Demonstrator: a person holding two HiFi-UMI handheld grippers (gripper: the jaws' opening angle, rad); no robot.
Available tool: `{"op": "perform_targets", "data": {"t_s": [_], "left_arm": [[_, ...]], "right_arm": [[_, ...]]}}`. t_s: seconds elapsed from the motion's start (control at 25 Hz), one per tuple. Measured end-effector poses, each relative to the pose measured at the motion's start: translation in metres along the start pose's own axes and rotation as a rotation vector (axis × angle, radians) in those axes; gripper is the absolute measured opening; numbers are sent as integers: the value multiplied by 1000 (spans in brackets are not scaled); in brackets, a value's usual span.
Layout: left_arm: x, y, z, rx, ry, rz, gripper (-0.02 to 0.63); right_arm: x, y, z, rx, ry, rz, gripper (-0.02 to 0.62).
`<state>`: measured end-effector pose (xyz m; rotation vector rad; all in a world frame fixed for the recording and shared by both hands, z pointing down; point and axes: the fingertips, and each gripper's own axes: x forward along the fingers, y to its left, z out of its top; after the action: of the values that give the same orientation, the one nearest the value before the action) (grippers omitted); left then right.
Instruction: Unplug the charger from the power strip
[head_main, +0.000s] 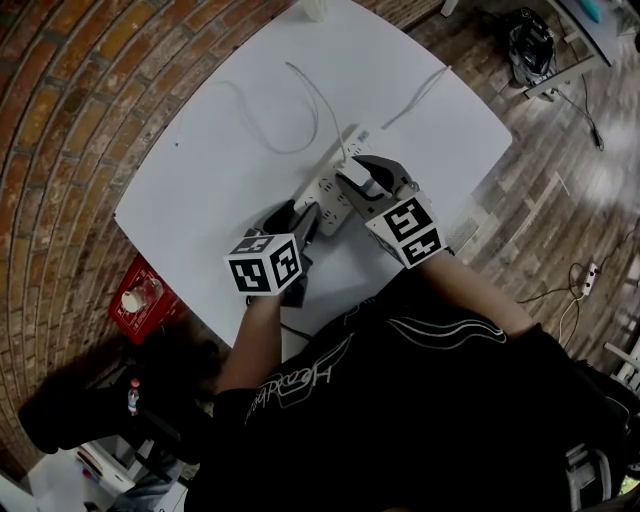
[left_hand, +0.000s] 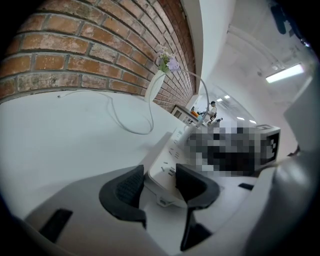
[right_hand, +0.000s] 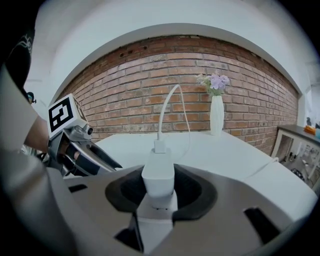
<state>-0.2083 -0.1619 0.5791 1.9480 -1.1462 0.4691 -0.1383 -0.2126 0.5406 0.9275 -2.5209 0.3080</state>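
One charger (right_hand: 158, 176) sits between the right gripper (right_hand: 159, 189) fingers (right_hand: 197, 192), one power strip (left_hand: 169, 159) between the left gripper (left_hand: 160, 182) fingers (left_hand: 130, 186), one vase (right_hand: 216, 116) beyond: two grippers.

We see a white table (head_main: 180, 200) set against a red brick wall (right_hand: 150, 75), with a white vase of lilac flowers (right_hand: 216, 112) at its far edge. Wooden plank floor (head_main: 560, 190) lies to the right, and strip lights (left_hand: 285, 73) glow overhead.

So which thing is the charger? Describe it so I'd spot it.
On the white table by the brick wall lies a long white power strip. The charger is the small white block standing on it, in the right gripper, with a thin white cable leaving its top.
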Motion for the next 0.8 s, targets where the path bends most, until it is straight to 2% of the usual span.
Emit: {"op": "perform_targets", "data": {"t_s": [0.08,0.36,0.64,0.8], "left_arm": [[0,0,0,1,-1,1,201],[1,0,0,3,2,2,202],[0,0,0,-4,-1,9,201],[0,0,0,-6,-5,16,202]], "right_arm": [[0,0,1,13,-1,-1,123],[-1,2,3,-77,24,-71,120],[-1,-1,0,33,21,-29,123],[-3,0,1,0,29,-48,121]]}}
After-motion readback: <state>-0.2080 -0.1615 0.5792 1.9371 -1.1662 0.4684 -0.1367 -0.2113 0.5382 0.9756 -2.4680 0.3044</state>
